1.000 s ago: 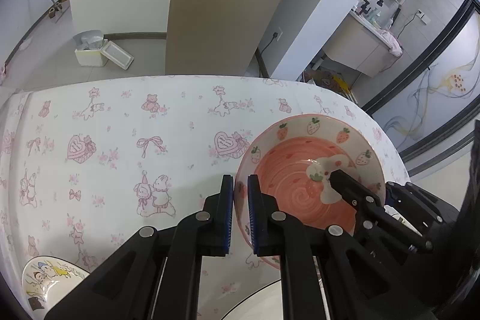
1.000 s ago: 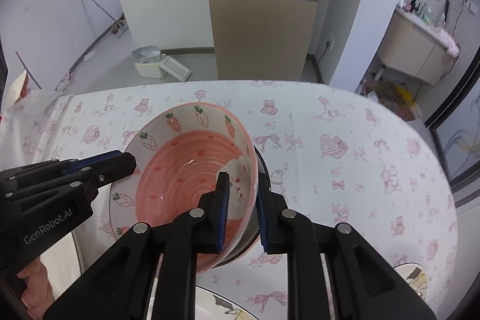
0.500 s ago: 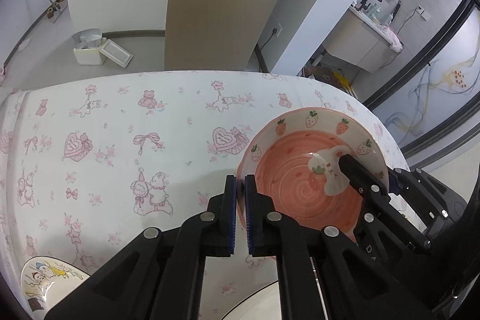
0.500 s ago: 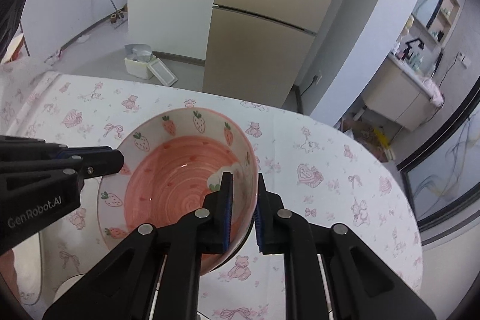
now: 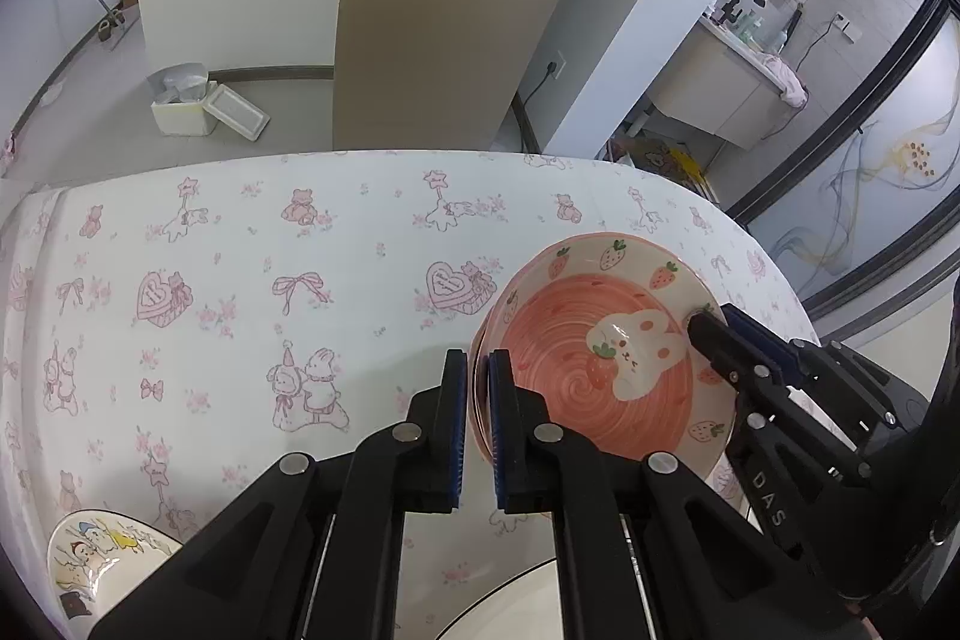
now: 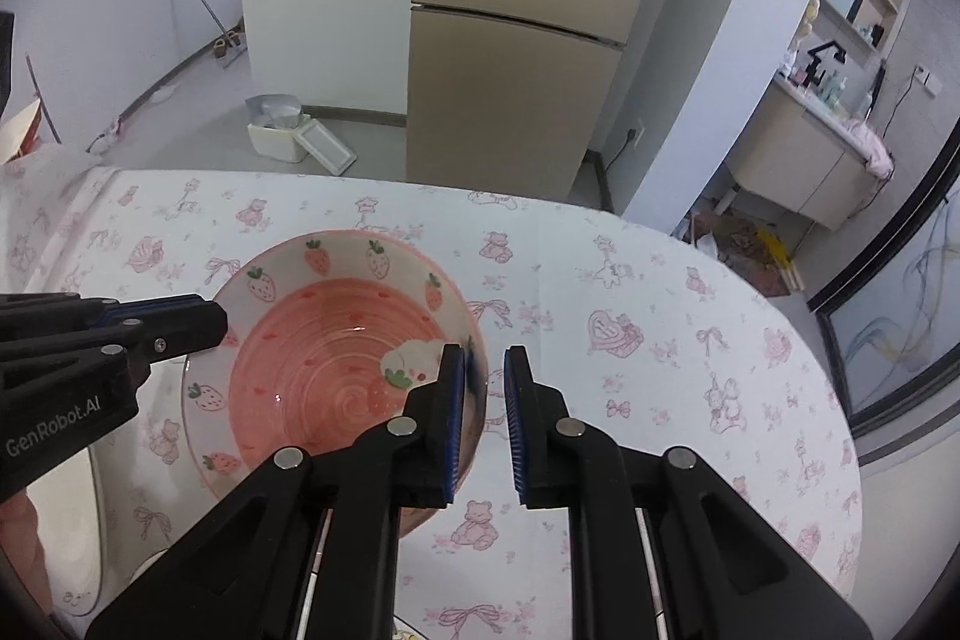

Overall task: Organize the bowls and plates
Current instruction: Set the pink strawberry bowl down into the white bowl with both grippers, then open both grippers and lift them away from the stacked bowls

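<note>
Both grippers at strawberry bowl (image 5: 606, 358): left gripper (image 5: 474, 382) pinching rim, right gripper (image 6: 485, 370) parted

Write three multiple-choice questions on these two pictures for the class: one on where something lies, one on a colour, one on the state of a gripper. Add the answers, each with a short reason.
1. Where is the cartoon plate in the left wrist view?
A. On the table, at its near left corner
B. Inside the bowl
C. On the floor by the fridge

2. What colour is the inside of the bowl?
A. Blue
B. Pink
C. Green

3. How is the right gripper?
A. Shut on the bowl
B. Shut on nothing
C. Open

Answers:
1 A, since the plate shows at the bottom left of the picture on the patterned cloth.
2 B, since the bowl's inside is a pink swirl under a white band of strawberries.
3 C, since a clear gap shows between its fingers, with the bowl's rim loose in it.
</note>
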Motion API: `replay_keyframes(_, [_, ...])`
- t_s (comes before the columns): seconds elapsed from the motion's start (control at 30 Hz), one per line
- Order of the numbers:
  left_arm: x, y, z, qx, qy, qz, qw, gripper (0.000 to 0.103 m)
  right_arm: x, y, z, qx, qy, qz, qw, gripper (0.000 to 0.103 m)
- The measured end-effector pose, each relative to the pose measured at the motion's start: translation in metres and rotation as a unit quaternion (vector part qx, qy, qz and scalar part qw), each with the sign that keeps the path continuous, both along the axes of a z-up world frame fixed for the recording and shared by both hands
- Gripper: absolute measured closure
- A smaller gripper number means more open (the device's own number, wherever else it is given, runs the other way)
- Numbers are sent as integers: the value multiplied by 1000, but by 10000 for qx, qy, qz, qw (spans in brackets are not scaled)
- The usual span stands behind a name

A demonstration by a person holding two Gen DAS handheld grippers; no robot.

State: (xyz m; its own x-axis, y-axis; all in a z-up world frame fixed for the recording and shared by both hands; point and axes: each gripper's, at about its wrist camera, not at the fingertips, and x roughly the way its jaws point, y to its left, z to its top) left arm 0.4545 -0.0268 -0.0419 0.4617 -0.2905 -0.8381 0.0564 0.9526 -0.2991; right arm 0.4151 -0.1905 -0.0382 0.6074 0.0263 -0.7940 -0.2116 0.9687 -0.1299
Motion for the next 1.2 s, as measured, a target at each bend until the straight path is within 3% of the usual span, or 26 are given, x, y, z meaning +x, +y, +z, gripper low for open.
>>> replay_keyframes(0.17, [3, -2, -7, -69, 72, -78, 9999, 97, 4, -4, -4, 255, 42, -46, 9997, 96])
replay_keyframes(0.4, [1, -11, -7, 148, 11, -58, 9999, 97, 14, -27, -10, 1174, 398, -35, 9923, 95])
replay_keyframes(0.63, [7, -3, -14, -119, 153, -43, 9998, 97, 17, -22, -19, 1102, 518, -128, 9925, 92])
replay_keyframes(0.7, [7, -1, -15, -179, 188, -26, 9997, 97, 13, -18, -13, 865, 359, -163, 9955, 86])
replay_keyframes(0.77, [6, -2, -10, -86, 107, 4, 9999, 97, 7, -14, -2, 674, 102, -183, 9975, 61])
replay_keyframes(0.83, [1, -4, 0, 80, -68, 1, 9999, 96, -2, -14, 12, 750, -170, -115, 9970, 51])
replay_keyframes(0.9, [-6, -4, 13, 111, -239, -37, 9996, 86, -8, -15, 25, 832, -316, -120, 9960, 51])
replay_keyframes(0.97, [-15, -2, 29, 87, -502, -18, 9987, 64, -15, -16, 38, 925, -503, -154, 9943, 47])
replay_keyframes(1.03, [-25, 3, 48, 140, -857, 90, 9962, 28, -21, -18, 51, 985, -713, -213, 9924, 45])
replay_keyframes(1.2, [-66, 14, 106, 181, -1859, 193, 9822, 22, -45, -31, 88, 1212, -1320, -414, 9829, 42])
